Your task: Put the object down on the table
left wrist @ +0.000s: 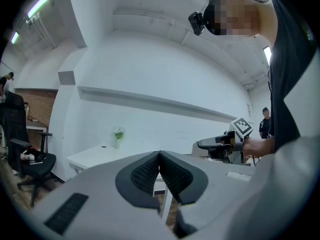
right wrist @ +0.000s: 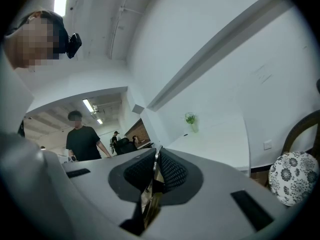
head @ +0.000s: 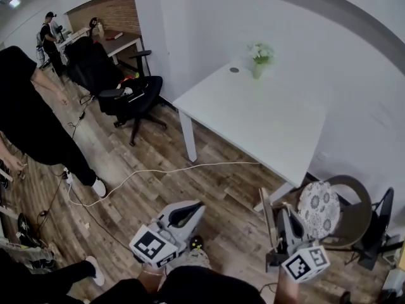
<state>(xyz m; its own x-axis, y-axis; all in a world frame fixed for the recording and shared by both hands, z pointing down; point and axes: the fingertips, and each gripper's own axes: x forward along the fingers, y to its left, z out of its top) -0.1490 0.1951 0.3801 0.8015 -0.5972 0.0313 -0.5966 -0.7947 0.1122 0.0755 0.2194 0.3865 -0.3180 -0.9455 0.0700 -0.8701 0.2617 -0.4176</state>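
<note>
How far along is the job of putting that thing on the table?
Done: the right gripper is clamped on a thin flat object. In hand: it is held short of the white table, which stands ahead, bare except for a small plant. Left: reach the table and set it down. The left gripper is shut, empty.

Counter [head: 253, 116] ahead of left tongs [head: 193, 209] and right tongs [head: 282, 213], plant [head: 260, 59] on its far end; board [head: 268, 215] in right tongs, chair [head: 357, 209] just right.
</note>
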